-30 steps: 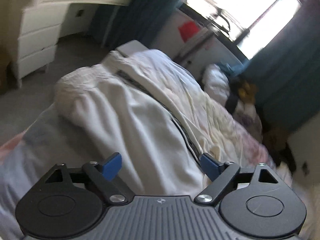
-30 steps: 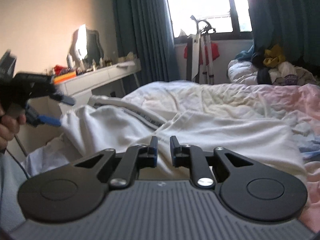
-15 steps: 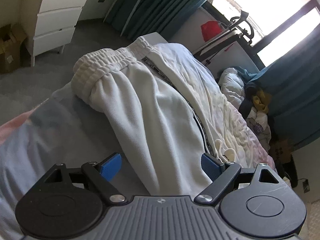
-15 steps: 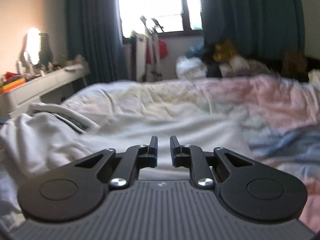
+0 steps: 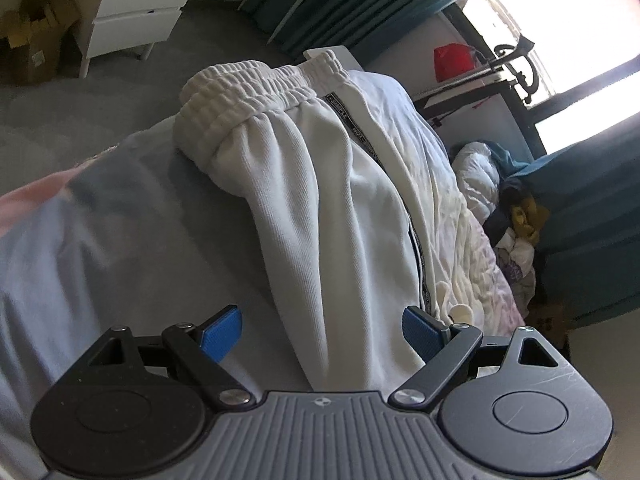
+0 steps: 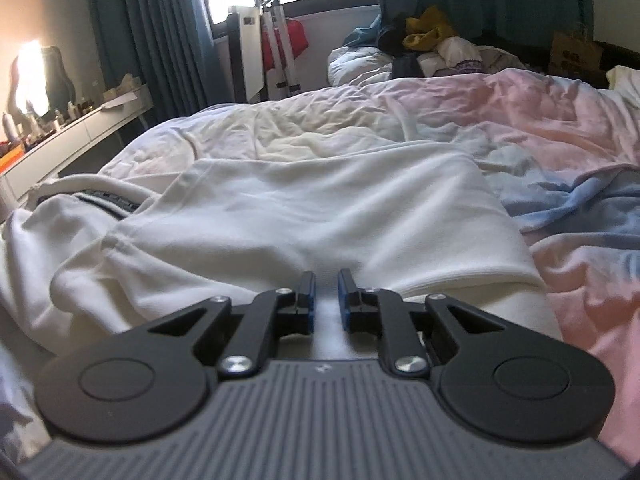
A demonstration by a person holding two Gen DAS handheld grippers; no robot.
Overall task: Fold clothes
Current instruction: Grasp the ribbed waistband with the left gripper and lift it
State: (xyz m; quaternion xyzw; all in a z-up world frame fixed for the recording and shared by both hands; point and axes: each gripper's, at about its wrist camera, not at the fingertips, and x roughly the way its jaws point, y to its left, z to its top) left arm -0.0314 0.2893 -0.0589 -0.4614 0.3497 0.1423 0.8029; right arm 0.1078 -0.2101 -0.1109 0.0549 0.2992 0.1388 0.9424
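Observation:
White trousers [image 5: 320, 200] with a black side stripe lie along the bed, their elastic waistband [image 5: 248, 88] at the far end near the bed's edge. My left gripper [image 5: 322, 332] is open just above them, its blue pads either side of the near part of the leg. In the right wrist view a folded part of the trousers [image 6: 300, 208] lies flat ahead. My right gripper [image 6: 326, 300] is low over the fabric, its fingers nearly together with a strip of white cloth pinched between them.
A pink and blue duvet [image 6: 560, 160] covers the bed. On the floor to the left stand white drawers [image 5: 140, 12] and a cardboard box [image 5: 32, 40]. A clothes pile [image 6: 424, 40] and a folded stand [image 6: 272, 40] sit by the window.
The left gripper has swung so the waistband sits more central and clearer, staying open. The right gripper has kept its grip, and the folded leg now lies flat on the bed.

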